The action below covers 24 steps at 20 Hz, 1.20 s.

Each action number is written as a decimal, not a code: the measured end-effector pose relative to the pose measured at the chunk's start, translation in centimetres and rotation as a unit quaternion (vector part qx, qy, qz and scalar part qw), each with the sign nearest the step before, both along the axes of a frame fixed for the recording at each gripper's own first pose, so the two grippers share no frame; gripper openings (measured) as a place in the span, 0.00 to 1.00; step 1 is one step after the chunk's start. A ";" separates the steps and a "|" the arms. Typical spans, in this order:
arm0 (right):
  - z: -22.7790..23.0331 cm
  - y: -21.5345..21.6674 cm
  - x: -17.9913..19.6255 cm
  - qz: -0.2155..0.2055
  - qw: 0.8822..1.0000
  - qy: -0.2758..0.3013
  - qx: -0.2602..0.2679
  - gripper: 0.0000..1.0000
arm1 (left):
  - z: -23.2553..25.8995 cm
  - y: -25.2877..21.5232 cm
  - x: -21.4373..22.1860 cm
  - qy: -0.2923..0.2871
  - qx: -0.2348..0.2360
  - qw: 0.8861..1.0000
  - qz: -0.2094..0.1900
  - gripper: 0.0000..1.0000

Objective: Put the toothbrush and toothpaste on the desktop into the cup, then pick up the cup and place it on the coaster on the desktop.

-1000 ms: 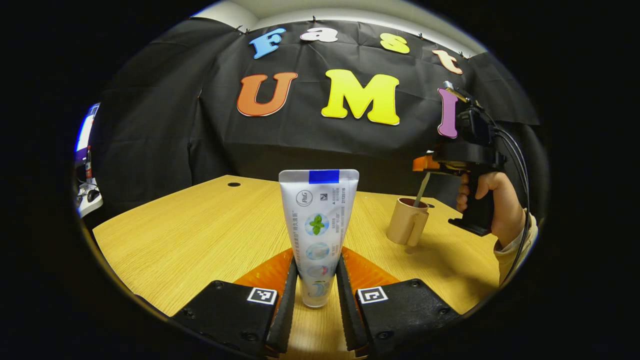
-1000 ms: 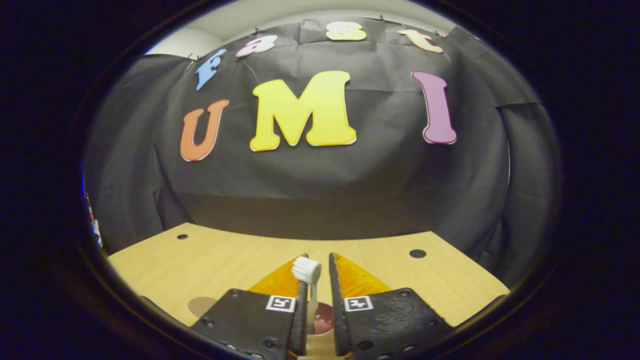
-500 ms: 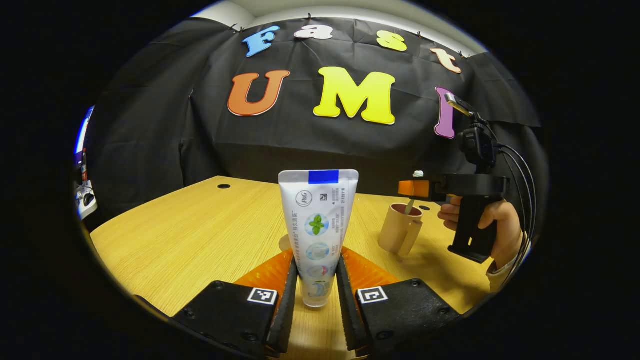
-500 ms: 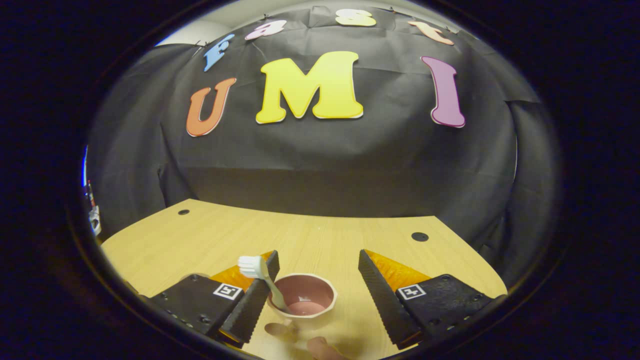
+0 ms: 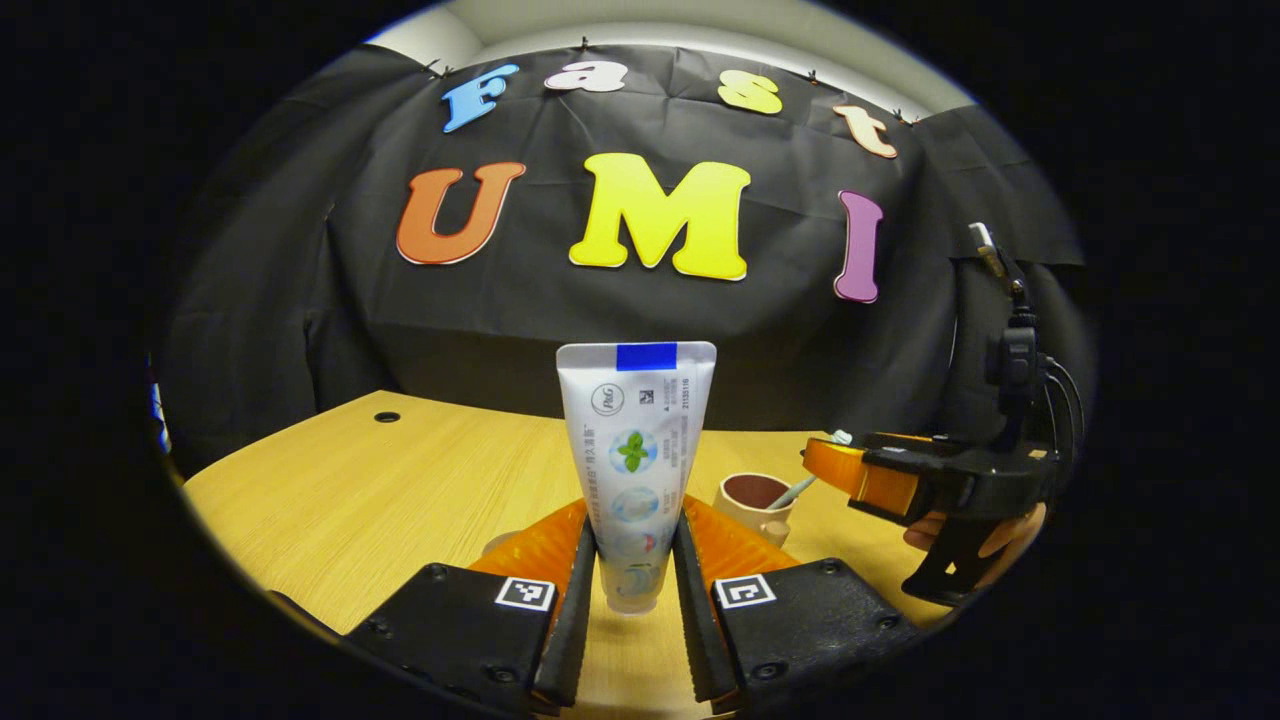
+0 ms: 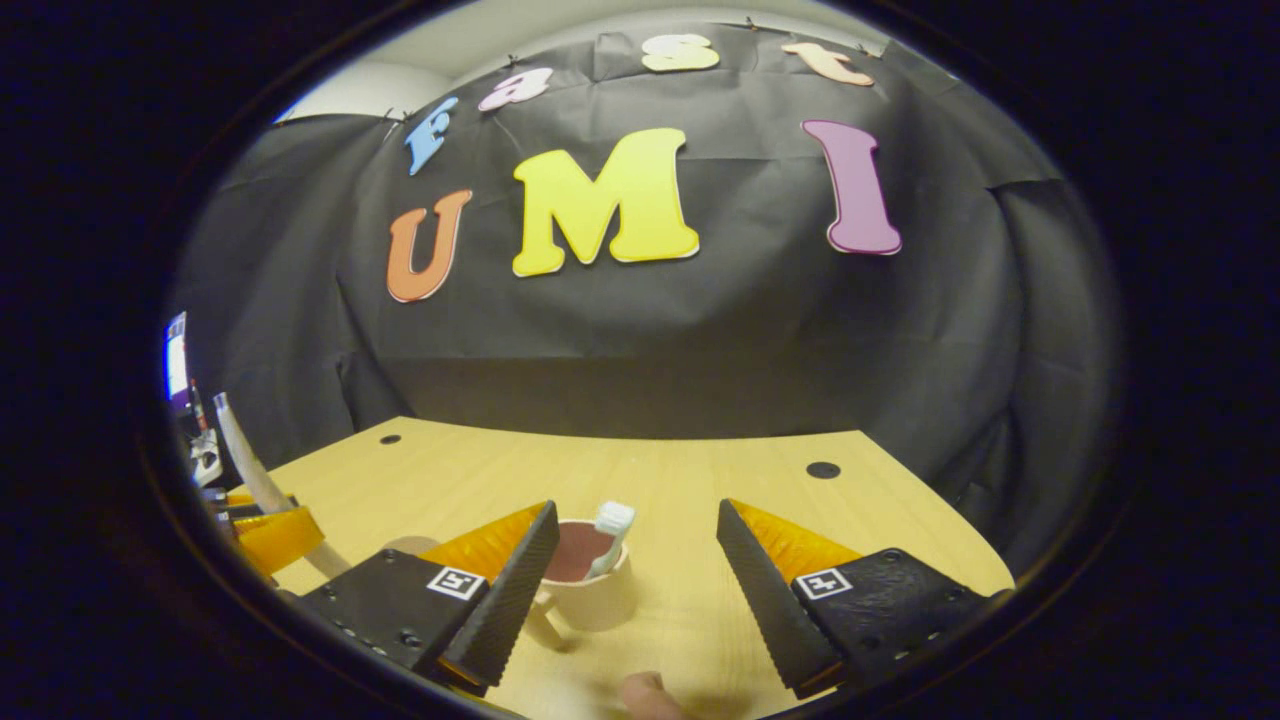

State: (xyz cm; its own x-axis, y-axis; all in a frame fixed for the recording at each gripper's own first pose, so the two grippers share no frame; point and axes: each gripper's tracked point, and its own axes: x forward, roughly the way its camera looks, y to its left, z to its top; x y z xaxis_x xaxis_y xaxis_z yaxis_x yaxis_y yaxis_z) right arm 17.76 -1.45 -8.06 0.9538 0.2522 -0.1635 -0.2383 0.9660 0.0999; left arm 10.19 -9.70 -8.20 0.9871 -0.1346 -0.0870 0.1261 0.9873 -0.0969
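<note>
My left gripper (image 5: 635, 600) is shut on the lower end of the white toothpaste tube (image 5: 637, 440), which stands upright between its fingers. The beige cup (image 5: 752, 500) stands on the desk right of the tube. The toothbrush (image 5: 800, 488) leans inside it, head up. In the right gripper view the cup (image 6: 595, 600) sits low between the fingers of my open right gripper (image 6: 635, 515), untouched, with the toothbrush head (image 6: 612, 522) above the rim. A tan round coaster (image 6: 405, 546) lies left of the cup. The right gripper (image 5: 840, 468) hovers just right of the cup.
The wooden desk (image 5: 400, 480) has small dark holes near its far corners (image 6: 823, 469). A hand (image 5: 975, 540) grips the right gripper's handle. The left gripper (image 6: 270, 535) and the tube's edge (image 6: 243, 460) appear at the left. A fingertip (image 6: 645, 690) shows at the bottom.
My right gripper opened and let go of the toothbrush, which now leans in the cup, then drew back. The left gripper with the tube has swung toward the cup.
</note>
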 end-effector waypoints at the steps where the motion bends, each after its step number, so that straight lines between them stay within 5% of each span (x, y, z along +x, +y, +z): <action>1: 0.2 -0.4 -0.5 0.002 1.000 -0.004 0.004 0.96 | 0.4 -0.9 0.6 -0.003 0.001 1.000 -0.009 0.44; 11: 0.1 -5.5 -5.0 -0.002 0.999 -0.029 0.023 0.96 | 3.6 -9.4 5.2 -0.032 0.006 0.994 -0.102 0.43; 16: -1.8 -6.7 -5.9 0.001 0.999 -0.021 0.026 0.96 | 5.0 -11.8 7.5 -0.063 0.021 0.991 -0.116 0.43; 24: -3.4 -7.3 -5.4 0.004 0.999 0.005 0.050 0.96 | 2.5 -12.1 9.5 -0.029 0.037 0.995 -0.093 0.46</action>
State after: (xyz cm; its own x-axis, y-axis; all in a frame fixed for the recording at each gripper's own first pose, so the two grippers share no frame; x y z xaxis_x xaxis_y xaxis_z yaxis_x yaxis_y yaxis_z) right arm 12.40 -8.77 -11.47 0.9499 0.2760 -0.1469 -0.2450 0.9489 0.1987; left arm 19.73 -21.79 -5.66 0.9494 -0.3105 -0.0475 0.3102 0.9506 -0.0130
